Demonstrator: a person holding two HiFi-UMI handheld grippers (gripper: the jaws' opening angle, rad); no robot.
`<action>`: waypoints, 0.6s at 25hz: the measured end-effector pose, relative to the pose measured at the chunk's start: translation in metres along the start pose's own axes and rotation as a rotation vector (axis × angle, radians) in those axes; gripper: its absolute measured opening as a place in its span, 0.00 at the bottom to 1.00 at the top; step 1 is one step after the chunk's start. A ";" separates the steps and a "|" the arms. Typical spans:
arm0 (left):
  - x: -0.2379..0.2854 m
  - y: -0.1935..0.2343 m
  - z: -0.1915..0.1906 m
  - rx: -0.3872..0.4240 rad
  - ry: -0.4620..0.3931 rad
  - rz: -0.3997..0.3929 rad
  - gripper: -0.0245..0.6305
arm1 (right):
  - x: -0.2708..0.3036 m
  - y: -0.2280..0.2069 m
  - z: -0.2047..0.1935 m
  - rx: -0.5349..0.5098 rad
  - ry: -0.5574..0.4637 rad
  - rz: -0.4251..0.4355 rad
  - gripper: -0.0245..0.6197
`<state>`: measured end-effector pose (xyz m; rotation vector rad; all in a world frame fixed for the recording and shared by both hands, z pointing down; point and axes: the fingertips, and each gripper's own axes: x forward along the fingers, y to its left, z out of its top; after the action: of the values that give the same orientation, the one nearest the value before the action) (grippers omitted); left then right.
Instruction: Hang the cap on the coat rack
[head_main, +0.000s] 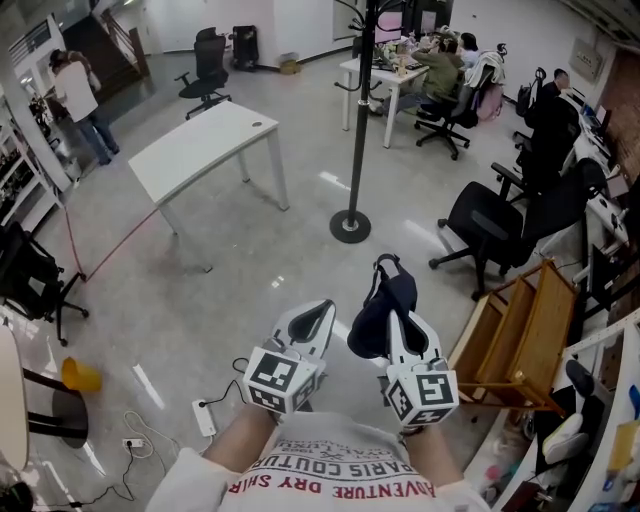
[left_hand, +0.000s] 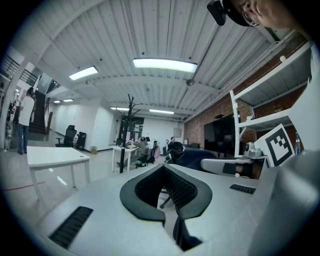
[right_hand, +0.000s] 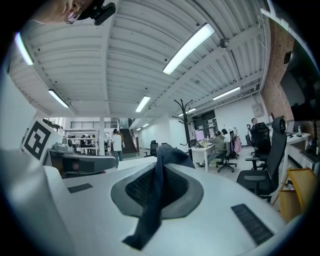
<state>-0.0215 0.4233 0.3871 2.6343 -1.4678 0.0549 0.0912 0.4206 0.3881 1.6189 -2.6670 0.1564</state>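
Head view, left gripper (head_main: 320, 310) with jaws together, right gripper (head_main: 400, 308) beside it clamped on dark cap (head_main: 372, 330), coat rack (head_main: 357, 120) well ahead on floor, left gripper view, pads meeting, right gripper view, cap fabric pinched between closed jaws, loose end draping toward camera

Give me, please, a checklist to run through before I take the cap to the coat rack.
1. Cap clamped in right gripper: ok.
2. Left gripper shut and empty: ok.
3. Coat rack upright: ok.
4. Hooks bare: ok, as far as the right gripper view shows.
5. Rack within reach: not ok, it stands well ahead.
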 end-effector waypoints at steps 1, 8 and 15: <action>0.003 0.003 0.000 -0.001 0.003 0.000 0.04 | 0.004 0.000 0.001 -0.003 -0.001 0.002 0.07; 0.035 0.044 0.000 0.004 0.021 -0.002 0.04 | 0.057 -0.010 0.008 -0.019 -0.015 -0.007 0.07; 0.096 0.113 0.012 -0.032 0.011 -0.018 0.04 | 0.138 -0.026 0.014 -0.037 0.020 -0.025 0.07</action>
<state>-0.0673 0.2820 0.3940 2.6181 -1.4292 0.0433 0.0502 0.2852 0.3852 1.6308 -2.6174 0.1215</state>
